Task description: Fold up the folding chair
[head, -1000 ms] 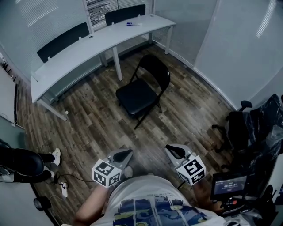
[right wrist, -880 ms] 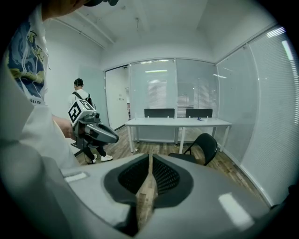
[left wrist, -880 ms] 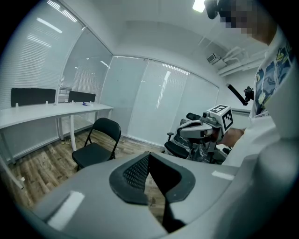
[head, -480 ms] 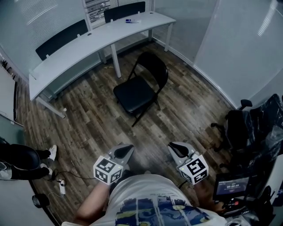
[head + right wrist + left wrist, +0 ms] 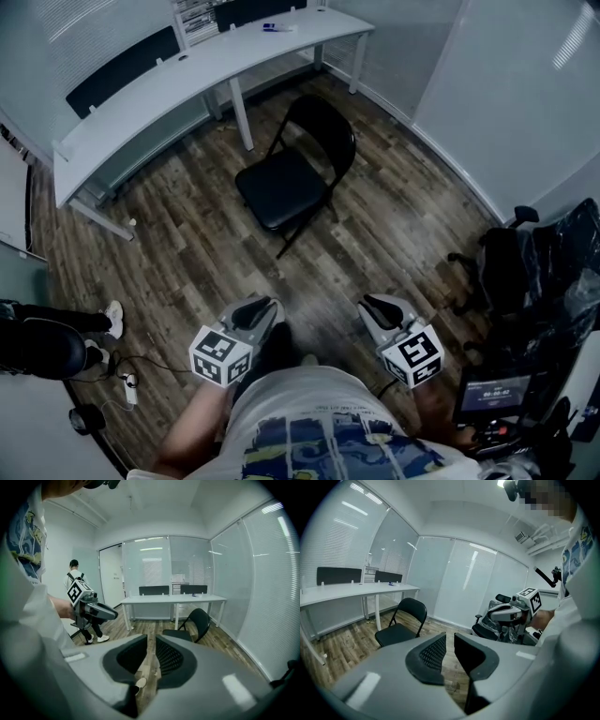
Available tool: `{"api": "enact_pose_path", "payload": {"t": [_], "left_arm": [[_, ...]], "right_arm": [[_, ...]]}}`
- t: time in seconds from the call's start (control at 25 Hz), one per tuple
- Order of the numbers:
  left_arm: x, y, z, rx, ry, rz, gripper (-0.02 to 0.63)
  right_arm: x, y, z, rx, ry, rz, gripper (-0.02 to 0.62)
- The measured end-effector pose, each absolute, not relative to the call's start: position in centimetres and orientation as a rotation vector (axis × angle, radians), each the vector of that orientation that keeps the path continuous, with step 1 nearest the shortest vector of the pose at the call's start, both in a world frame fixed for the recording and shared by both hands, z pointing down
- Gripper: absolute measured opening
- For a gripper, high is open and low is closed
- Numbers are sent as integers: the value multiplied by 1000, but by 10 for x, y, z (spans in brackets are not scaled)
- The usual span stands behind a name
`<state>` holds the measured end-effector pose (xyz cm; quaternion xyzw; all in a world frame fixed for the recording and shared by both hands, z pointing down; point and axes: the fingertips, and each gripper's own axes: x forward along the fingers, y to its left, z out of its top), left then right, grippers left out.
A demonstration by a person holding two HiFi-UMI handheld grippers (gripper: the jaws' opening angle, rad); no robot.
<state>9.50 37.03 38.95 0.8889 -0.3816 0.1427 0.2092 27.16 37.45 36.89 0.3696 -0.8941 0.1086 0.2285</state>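
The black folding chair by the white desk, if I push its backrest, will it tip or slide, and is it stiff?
The folding chair probably feels stiff: its frame looks like thin metal tube. On the smooth wood floor it would likely slide before tipping. It stands open, so lifting it may let it start to fold.

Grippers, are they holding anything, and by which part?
Nothing. The left gripper and right gripper are empty, jaws just opened slightly; the folding chair stands apart.

I'm in an office: long white desk (image 5: 187, 80), glass walls (image 5: 506, 103) with blinds, a swivel chair (image 5: 502, 272).
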Motion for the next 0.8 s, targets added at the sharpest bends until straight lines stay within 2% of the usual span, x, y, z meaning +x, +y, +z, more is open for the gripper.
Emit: {"api": "enact_pose_path", "payload": {"t": [0.44,0.68,0.8], "left_arm": [[71,259,390,2496,-1022,381,86],[19,184,408,2483,-1013,370,102],[13,171,406,2499,-1018,355,108]], "right_arm": [[239,269,367,1022,-2422,287,55],[191,193,377,1029,-2389,287,57],[189,179,372,1053,-2387,266,57]]}}
